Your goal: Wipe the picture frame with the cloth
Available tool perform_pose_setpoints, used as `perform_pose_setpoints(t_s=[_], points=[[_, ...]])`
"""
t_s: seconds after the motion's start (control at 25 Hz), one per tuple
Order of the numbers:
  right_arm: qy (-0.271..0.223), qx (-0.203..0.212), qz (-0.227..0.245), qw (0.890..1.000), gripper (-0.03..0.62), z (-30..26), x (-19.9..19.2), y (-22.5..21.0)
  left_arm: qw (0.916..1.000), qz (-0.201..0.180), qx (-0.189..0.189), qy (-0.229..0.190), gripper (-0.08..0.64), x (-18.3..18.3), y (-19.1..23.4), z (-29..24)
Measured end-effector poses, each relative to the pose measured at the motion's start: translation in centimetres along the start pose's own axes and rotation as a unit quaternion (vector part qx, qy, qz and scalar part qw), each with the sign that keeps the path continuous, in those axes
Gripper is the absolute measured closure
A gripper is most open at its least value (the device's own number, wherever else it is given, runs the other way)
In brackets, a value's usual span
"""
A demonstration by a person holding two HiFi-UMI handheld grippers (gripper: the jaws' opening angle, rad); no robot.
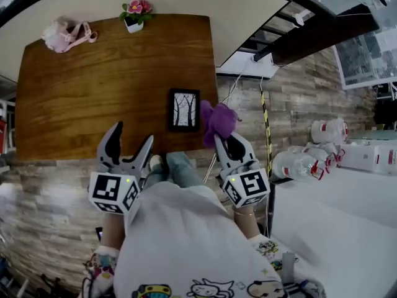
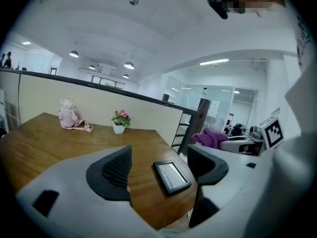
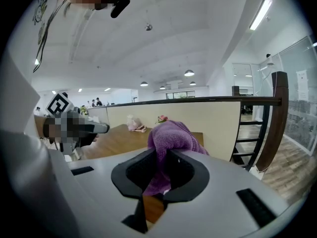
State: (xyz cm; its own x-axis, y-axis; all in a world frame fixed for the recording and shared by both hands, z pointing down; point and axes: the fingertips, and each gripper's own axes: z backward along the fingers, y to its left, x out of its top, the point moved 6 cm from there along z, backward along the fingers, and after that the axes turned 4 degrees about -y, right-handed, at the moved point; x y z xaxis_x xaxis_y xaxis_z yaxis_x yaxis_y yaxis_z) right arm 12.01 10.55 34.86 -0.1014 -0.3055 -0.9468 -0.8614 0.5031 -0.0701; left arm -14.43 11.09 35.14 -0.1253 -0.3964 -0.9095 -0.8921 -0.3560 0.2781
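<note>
Head view, biggest thing first: the wooden surface (image 1: 93, 92) is mostly bare. The picture frame (image 1: 184, 110) lies flat at about 4 o'clock on it, close to both the near edge and the right edge.

The left gripper (image 1: 133, 135) hangs at roughly 8 o'clock from the frame, fingers spread wide with nothing between them. The right gripper (image 1: 228, 143) sits at about 5 o'clock from the frame, fingers pinching the purple cloth (image 1: 217, 120). The cloth bunches up just beside the frame at 3 o'clock, not on it yet.

My worry is that the frame is loose and near two edges. A sideways wipe with nothing steadying it could skate it right off. The cloth is also a wad, so the hard fingertips could meet the glass before the fabric does. A shallow pinch might even drop the cloth mid-stroke.

The flower pot (image 1: 135, 14) and pink toy (image 1: 62, 36) at the far edge look safely out of the way.
</note>
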Motion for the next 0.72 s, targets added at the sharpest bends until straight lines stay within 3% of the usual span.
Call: perform_pose_setpoints(t_s=[0.72], points=[[-0.017, 0.072, 0.013, 0.997, 0.549, -8.8, 3.9, -9.2, 0.9989, -0.003, 0.042, -0.019, 0.238, 4.5, -1.4, -10.7]])
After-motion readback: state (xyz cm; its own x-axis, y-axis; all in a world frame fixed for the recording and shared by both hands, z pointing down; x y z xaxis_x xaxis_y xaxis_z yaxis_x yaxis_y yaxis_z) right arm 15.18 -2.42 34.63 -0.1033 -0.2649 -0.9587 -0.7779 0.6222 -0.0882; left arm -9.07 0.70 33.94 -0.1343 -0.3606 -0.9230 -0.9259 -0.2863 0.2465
